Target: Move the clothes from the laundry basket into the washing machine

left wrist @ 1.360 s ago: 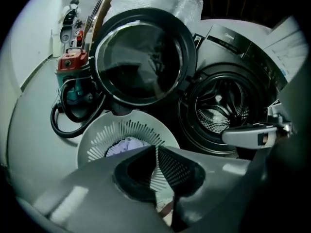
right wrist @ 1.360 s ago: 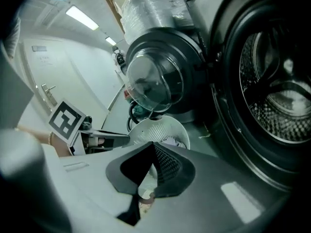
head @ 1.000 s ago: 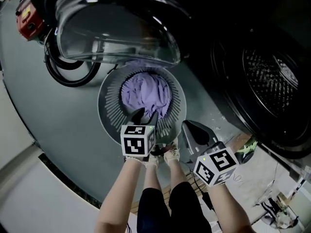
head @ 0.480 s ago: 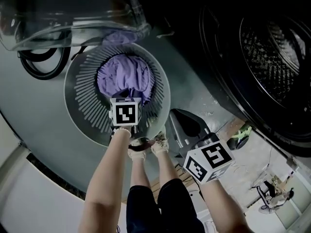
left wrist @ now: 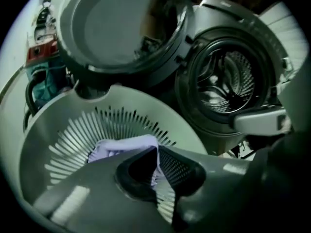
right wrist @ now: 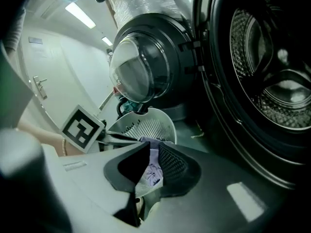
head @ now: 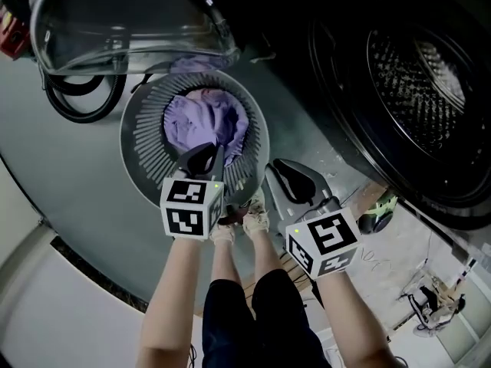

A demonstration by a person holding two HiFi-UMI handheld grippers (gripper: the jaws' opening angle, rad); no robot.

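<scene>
**Left hand-held gripper [head: 212, 155] clenched on clothes [head: 198, 117], right hand-held gripper [head: 280, 173] closed, empty**

The left hand-held gripper has its jaws pinched on a fold of the purple clothes, tips over the near side of the laundry basket [head: 140, 140]. In the left gripper view a strip of fabric runs down the slit between the jaws. The right hand-held gripper hangs just right of the basket rim, jaws closed to a narrow slit with nothing gripped (something pale with a purple print shows through the slit, can't tell what). Both point down and forward. Shoes [head: 257, 219] on the grey floor [head: 69, 198], just beside the basket's near edge. Basket: round, grey, slatted wall, rest of the clothes bunched in the bottom. Black hose [head: 77, 102] coiled on the floor left of it. Beyond: washing machine [head: 349, 140], glass door [head: 130, 21] swung open above the basket's far rim, dark perforated drum [head: 418, 79] to the right.
</scene>
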